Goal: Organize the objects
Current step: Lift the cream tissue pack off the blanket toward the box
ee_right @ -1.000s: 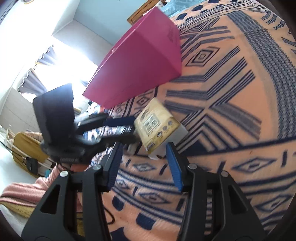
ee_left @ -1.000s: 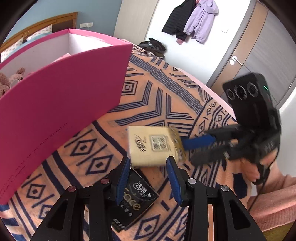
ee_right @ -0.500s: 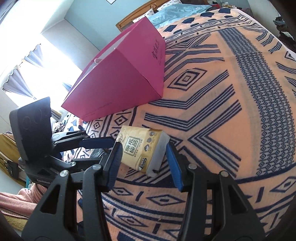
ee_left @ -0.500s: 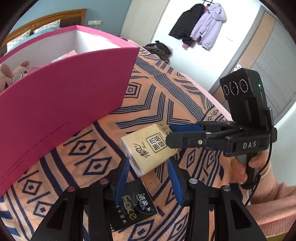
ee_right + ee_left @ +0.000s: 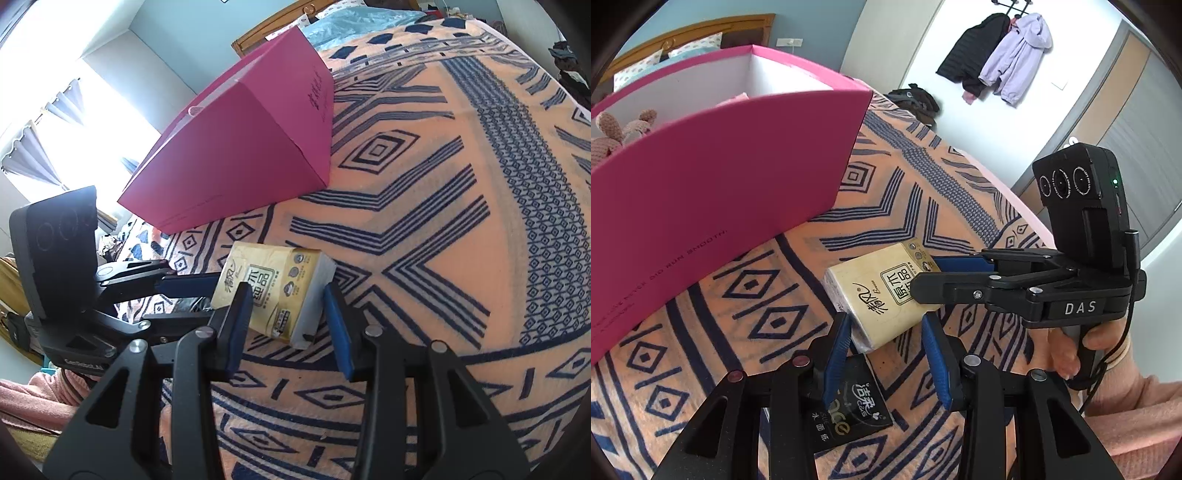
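Observation:
A yellow tissue pack hangs just above the patterned blanket. My left gripper is shut on its near end and its jaws are closing a little more. In the right wrist view the left gripper reaches the pack from the left. My right gripper straddles the other end with the pack between its jaws, which are closing. One finger lies across the label face and the other stands beside the white side. In the left wrist view the right gripper comes in from the right.
A tall pink box stands open on the blanket just behind the pack, with a knitted plush toy inside. A black tissue pack lies under my left fingers. A person's hand holds the right gripper's handle.
The yellow pack tipped over from upright to lying slanted between my left fingers. The right gripper came in around its far end and its jaws have narrowed.

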